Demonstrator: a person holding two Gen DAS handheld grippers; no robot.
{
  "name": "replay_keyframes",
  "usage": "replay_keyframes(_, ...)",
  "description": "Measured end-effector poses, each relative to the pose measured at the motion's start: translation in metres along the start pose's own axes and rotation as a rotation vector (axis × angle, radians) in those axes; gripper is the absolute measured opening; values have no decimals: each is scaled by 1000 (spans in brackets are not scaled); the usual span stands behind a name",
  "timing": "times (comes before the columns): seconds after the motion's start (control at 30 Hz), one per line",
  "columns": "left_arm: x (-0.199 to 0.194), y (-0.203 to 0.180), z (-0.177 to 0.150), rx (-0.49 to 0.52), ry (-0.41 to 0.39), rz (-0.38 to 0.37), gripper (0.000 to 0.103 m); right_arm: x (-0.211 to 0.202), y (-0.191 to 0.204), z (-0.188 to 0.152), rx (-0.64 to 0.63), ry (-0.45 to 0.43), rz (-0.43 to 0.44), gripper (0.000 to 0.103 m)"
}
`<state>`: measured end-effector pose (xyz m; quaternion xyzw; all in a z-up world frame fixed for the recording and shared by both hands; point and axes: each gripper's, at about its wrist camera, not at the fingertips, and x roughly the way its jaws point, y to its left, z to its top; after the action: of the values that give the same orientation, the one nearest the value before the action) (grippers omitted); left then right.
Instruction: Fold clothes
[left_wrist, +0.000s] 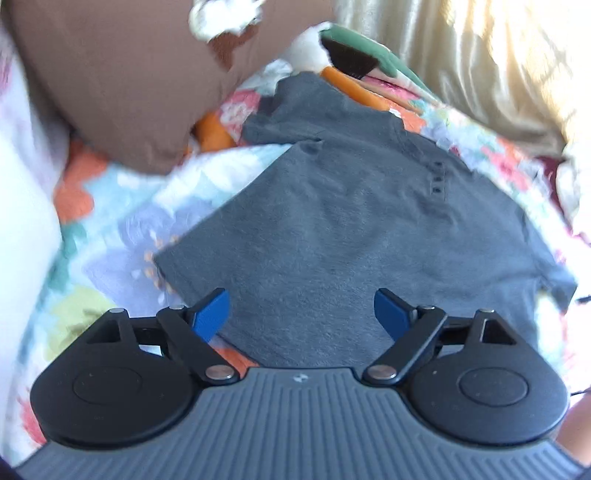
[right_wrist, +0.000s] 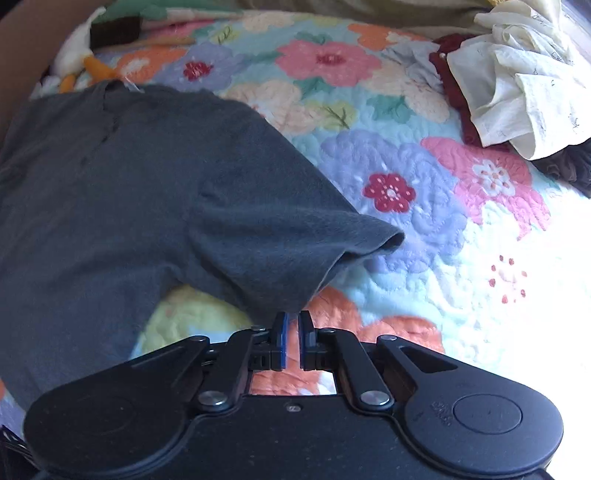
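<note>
While a grey shirt (left_wrist: 354, 221) lies spread on a floral quilt (right_wrist: 424, 206), the right tool (right_wrist: 291, 325) pinches the hem of its sleeve (right_wrist: 280, 240), lifting it. The left tool (left_wrist: 301, 314) hovers with blue pads wide apart over the shirt's lower edge. Crumpled clothes (right_wrist: 517, 92) lie toward the quilt's far corner.

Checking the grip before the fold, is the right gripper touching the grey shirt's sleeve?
Touching. The right wrist view shows the right gripper with its blue pads closed on the hem of the grey shirt's sleeve.
</note>
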<state>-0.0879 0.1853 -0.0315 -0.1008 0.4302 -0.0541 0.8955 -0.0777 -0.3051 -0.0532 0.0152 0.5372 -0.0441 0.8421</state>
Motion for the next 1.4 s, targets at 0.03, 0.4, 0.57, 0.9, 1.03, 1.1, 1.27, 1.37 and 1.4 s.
replay_keyframes(0.03,-3,5,1,-3,-9,8,86,-6,3,-2,-30,2,-17,12)
replay_keyframes(0.4,-68,84,23,-97,-139,49,89,-115,82,-52,-194,-73,554,47)
replay_keyframes(0.57,-65,88,32,-8,-70,48,89,-108,112,-65,-336,76,483,77)
replay_keyframes(0.9,26,54,11,145,35,10,89,-48,182,-104,-735,205,314,76)
replay_keyframes(1.03,51,65,14,85,52,48,87,-20,206,-126,-860,177,204,49)
replay_keyframes(1.1,49,62,10,144,7,30,46,-17,207,-126,-878,157,184,17)
replay_keyframes(1.27,32,75,9,59,-27,0,8,-29,183,-116,-834,212,297,5)
replay_keyframes(1.37,33,75,4,71,-18,30,8,-22,169,-112,-766,213,335,5)
replay_keyframes(1.4,31,70,3,97,-12,57,8,-16,166,-110,-723,212,333,6)
